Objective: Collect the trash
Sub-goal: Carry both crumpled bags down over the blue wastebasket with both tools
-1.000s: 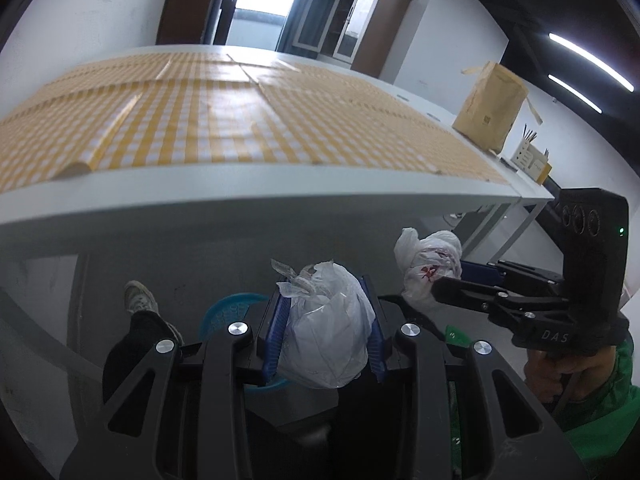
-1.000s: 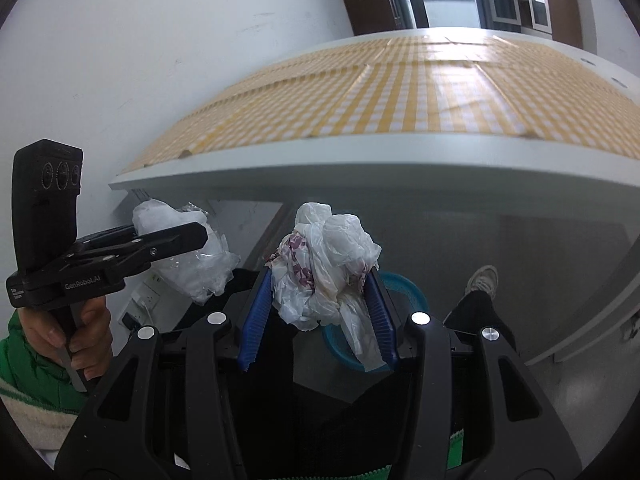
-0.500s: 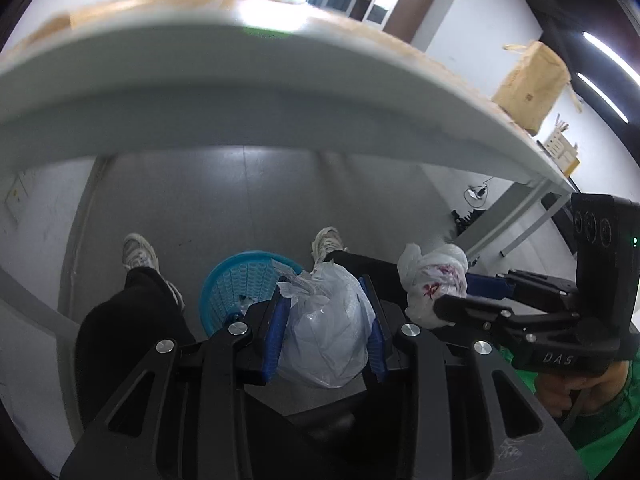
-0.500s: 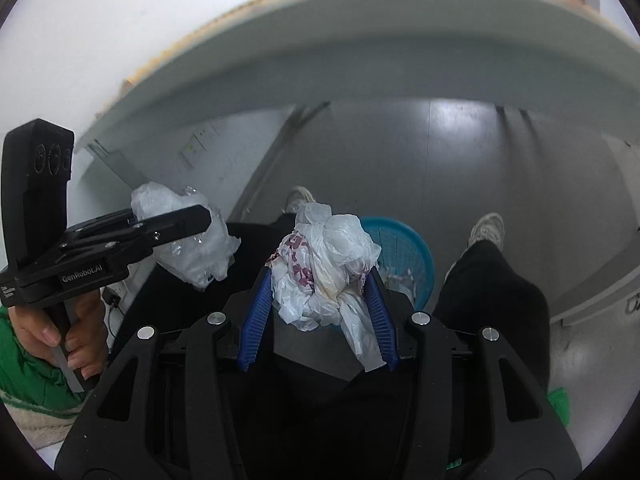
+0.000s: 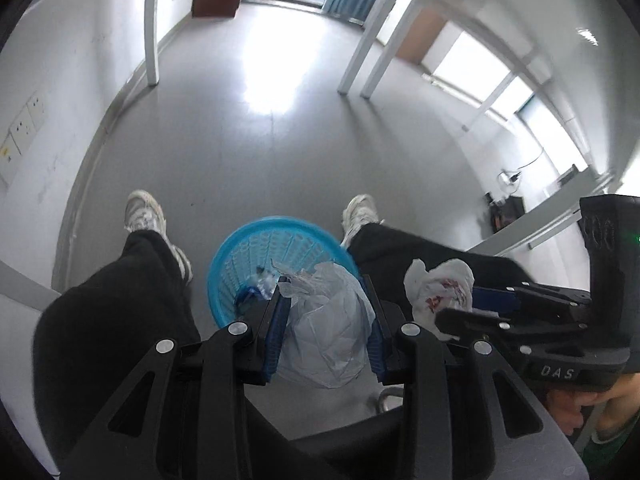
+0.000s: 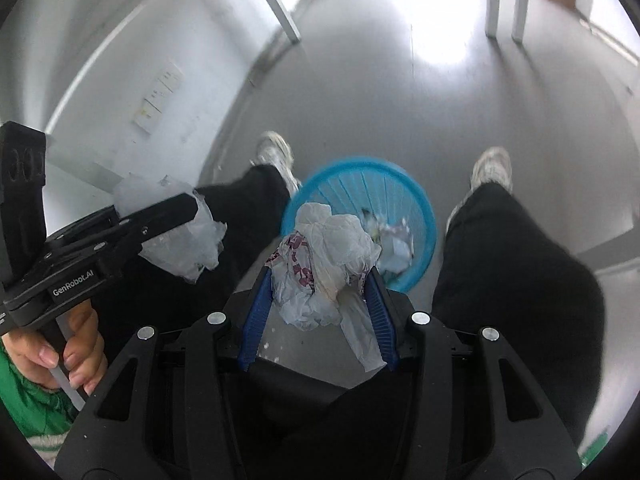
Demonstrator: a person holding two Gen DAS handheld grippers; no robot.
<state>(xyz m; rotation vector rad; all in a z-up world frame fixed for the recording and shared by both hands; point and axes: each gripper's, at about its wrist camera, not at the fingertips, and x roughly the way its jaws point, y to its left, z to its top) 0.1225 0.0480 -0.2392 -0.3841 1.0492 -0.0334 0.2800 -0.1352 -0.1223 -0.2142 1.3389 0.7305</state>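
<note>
My left gripper [image 5: 324,292] is shut on a crumpled clear plastic bag [image 5: 328,336] and points down over the near rim of a blue mesh basket [image 5: 280,221] on the floor. The right gripper [image 6: 320,274] is shut on a crumpled white bag with red print [image 6: 328,248], just short of the same basket [image 6: 360,160], which holds several scraps. In the left wrist view the right gripper [image 5: 460,304] hangs to the right with its printed bag [image 5: 440,284]. The right wrist view shows the left gripper [image 6: 176,224] at the left with its clear bag [image 6: 184,248].
A seated person's legs in black trousers [image 5: 112,300] and white shoes [image 5: 140,210] flank the basket. White table legs [image 5: 151,40] stand on the grey floor beyond. Wall sockets [image 6: 160,96] are at the left. A hand [image 6: 60,352] and green sleeve hold the left gripper.
Both grippers have sunk from tabletop height to below the table edge and tipped downward, each still holding its bag. The basket and the floor have come fully into view.
</note>
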